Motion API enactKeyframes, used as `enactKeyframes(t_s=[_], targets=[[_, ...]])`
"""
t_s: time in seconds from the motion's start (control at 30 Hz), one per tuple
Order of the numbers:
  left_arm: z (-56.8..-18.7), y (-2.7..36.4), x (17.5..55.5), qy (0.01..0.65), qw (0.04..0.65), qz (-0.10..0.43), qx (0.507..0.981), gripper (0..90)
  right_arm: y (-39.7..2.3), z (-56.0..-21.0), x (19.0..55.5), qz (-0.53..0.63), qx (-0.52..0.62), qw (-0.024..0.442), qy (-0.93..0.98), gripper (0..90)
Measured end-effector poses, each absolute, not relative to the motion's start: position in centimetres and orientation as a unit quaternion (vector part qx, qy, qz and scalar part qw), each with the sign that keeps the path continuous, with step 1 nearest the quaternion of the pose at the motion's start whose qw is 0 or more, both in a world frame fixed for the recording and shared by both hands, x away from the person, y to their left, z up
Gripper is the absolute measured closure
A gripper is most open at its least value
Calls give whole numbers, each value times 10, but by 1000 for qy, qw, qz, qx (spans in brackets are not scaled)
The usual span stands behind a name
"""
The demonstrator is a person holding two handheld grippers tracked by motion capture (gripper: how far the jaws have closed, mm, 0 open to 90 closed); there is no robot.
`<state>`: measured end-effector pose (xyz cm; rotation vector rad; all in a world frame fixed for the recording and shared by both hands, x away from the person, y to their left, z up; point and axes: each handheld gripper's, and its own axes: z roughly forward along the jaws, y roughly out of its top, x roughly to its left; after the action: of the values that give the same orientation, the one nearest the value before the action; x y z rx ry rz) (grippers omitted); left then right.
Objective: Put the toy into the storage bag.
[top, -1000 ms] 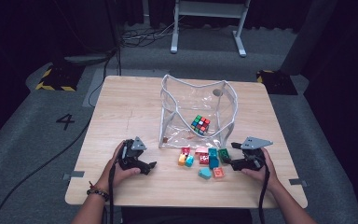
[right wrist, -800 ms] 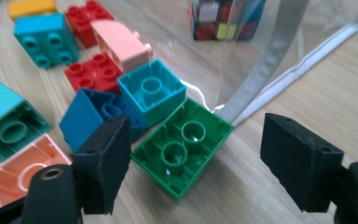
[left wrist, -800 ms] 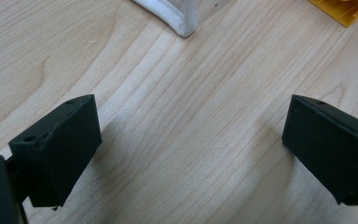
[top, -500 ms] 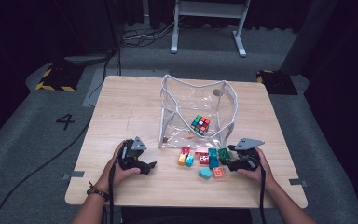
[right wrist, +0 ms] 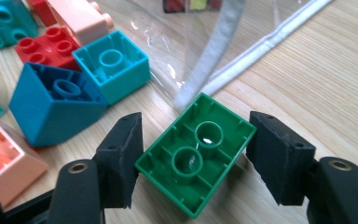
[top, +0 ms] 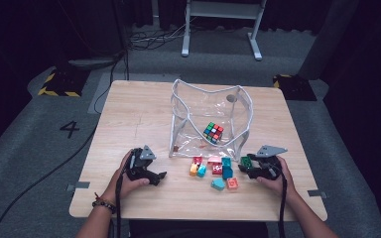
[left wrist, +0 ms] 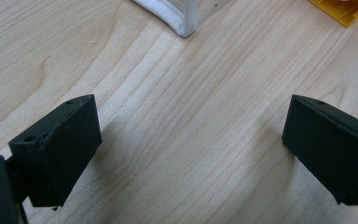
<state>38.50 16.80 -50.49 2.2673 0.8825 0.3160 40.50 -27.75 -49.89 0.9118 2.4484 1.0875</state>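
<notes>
Green brick (right wrist: 196, 159): lies upside down on the table (top: 139, 114), hollow side up, just beside the clear bag's (top: 213, 111) white-edged rim, at the right end of the brick pile.
Long axis: runs slantwise between the jaws, from near-left to far-right in the right gripper view, so the pads meet its corners rather than its flat sides.
Right gripper (right wrist: 193, 154): straddles the brick; its jaws have just been closing, the left pad at a corner, the right pad just short of the far edge; no firm grip yet, I judge.
Left gripper (left wrist: 191, 154): jaws wide over bare wood, nothing between them.
Nearer hand: the right; the left sits well apart across the pile.
Bag: opening faces the pile, a puzzle cube (top: 213, 132) inside.
</notes>
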Motion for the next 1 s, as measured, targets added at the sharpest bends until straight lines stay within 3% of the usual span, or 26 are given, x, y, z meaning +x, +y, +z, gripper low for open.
enactKeyframes(t_s=[0.07, 0.17, 0.27, 0.5, 0.73, 1.0], targets=[[-505, 168, 385, 340, 338, 118, 870, 46, -280, -499, 406, 381, 320, 152, 854, 366], [-505, 168, 385, 339, 338, 117, 870, 46, -284, -501, 407, 375, 328, 143, 855, 273], [-505, 168, 385, 339, 338, 118, 870, 46, -285, -501, 405, 371, 330, 147, 856, 277], [-505, 168, 385, 339, 338, 117, 870, 46, -291, -498, 401, 364, 327, 161, 857, 485], [-505, 168, 385, 338, 337, 118, 871, 46, -300, -498, 405, 371, 326, 159, 855, 567], [-505, 168, 385, 338, 337, 119, 871, 46, -301, -501, 409, 380, 327, 153, 852, 431]])
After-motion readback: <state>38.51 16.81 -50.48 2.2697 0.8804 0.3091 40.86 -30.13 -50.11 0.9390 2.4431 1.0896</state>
